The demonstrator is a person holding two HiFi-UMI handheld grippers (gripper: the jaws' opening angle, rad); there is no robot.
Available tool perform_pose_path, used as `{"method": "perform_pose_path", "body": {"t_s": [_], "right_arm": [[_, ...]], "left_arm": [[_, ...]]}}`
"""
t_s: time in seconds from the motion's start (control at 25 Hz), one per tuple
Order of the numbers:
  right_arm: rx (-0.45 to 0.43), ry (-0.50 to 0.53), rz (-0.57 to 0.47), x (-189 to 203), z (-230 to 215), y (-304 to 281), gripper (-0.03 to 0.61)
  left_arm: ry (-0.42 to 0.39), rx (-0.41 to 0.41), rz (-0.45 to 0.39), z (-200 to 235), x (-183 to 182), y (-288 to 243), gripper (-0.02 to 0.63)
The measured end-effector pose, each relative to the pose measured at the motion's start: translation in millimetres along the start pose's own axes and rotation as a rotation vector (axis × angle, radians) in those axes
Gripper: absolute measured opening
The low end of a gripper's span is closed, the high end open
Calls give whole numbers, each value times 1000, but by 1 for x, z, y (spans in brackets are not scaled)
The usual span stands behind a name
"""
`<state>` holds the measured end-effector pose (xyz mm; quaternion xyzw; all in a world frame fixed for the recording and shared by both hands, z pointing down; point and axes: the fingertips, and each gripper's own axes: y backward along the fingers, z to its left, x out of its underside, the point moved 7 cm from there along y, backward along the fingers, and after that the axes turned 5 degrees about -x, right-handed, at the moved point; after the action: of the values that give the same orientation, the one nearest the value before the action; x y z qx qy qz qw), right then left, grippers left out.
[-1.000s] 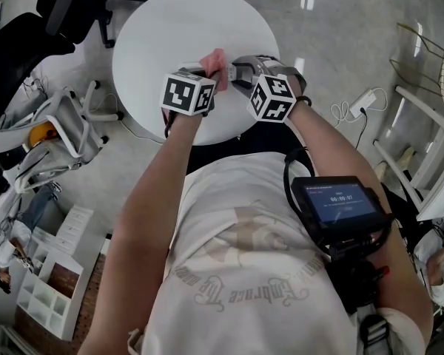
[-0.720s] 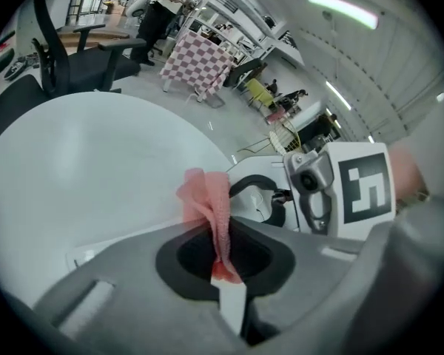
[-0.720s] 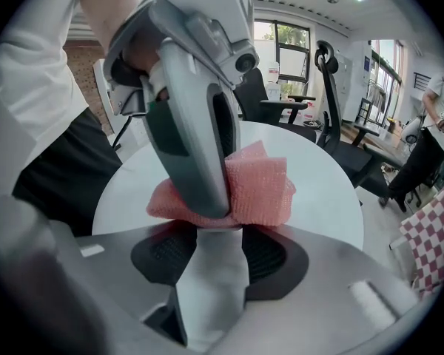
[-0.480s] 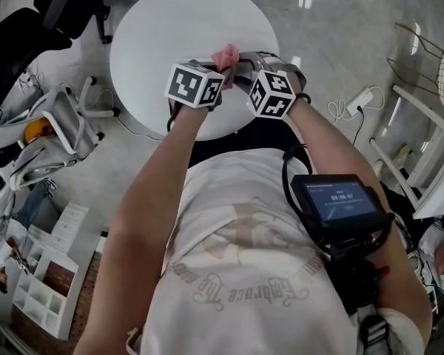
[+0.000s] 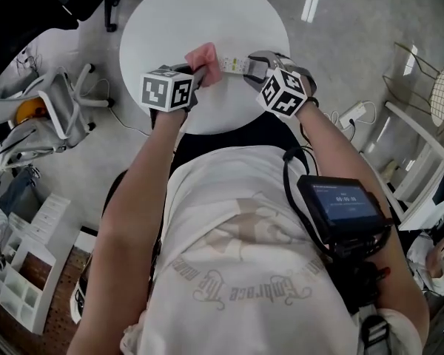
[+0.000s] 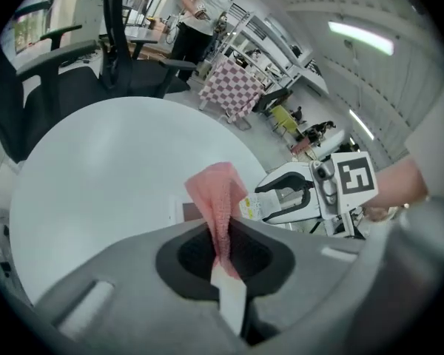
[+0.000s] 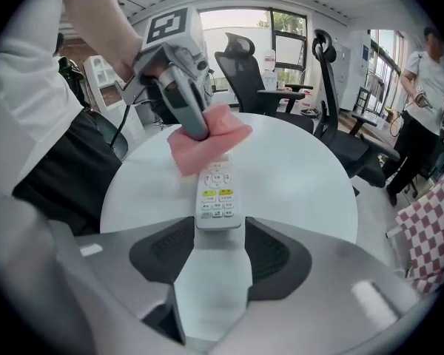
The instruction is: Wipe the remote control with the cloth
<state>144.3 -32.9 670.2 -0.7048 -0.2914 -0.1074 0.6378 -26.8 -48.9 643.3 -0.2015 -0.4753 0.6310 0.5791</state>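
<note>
My left gripper (image 5: pixel 197 71) is shut on a pink cloth (image 5: pixel 204 56), which bunches up out of its jaws (image 6: pixel 218 198). The cloth (image 7: pixel 203 139) lies against the far end of the white remote control (image 7: pixel 217 194). My right gripper (image 7: pixel 218 229) holds the remote's near end between its jaws, which have just been opening a little with the remote still between them. In the head view the remote (image 5: pixel 233 66) spans the gap between the grippers, over the near part of the round white table (image 5: pixel 177 21). The right gripper (image 6: pixel 285 202) also shows in the left gripper view.
Black office chairs (image 7: pixel 244 58) stand beyond the table. A white chair (image 5: pixel 66 109) is on the floor at the left and a power strip (image 5: pixel 362 98) at the right. A person (image 6: pixel 207 6) stands in the background. A checked cloth (image 6: pixel 233 87) hangs farther off.
The left gripper went right over the remote, then came back left with the cloth. The right gripper has hardly moved and keeps the remote.
</note>
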Motion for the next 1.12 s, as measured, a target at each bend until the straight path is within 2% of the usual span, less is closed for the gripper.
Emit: {"method": "perform_pose_path", "body": {"t_s": [0.24,0.48,0.72,0.88,1.12], "right_arm": [[33,-5,47,-12,-1,20,242],[52,25,174,-29,2,5,247],[71,114,331,-17,16,-14,263],[66,118,405,-34,12,-25,293],[72,125,469,-56,5,-46,284]], "left_arm": [[95,11,-141,-1,27,30,17],[168,2,-233,4,53,54,17],[273,-19,-367,6,110,57,17],[333,-36,-414,18,124,78,17],[395,-55,-446,37,148,93,17]]}}
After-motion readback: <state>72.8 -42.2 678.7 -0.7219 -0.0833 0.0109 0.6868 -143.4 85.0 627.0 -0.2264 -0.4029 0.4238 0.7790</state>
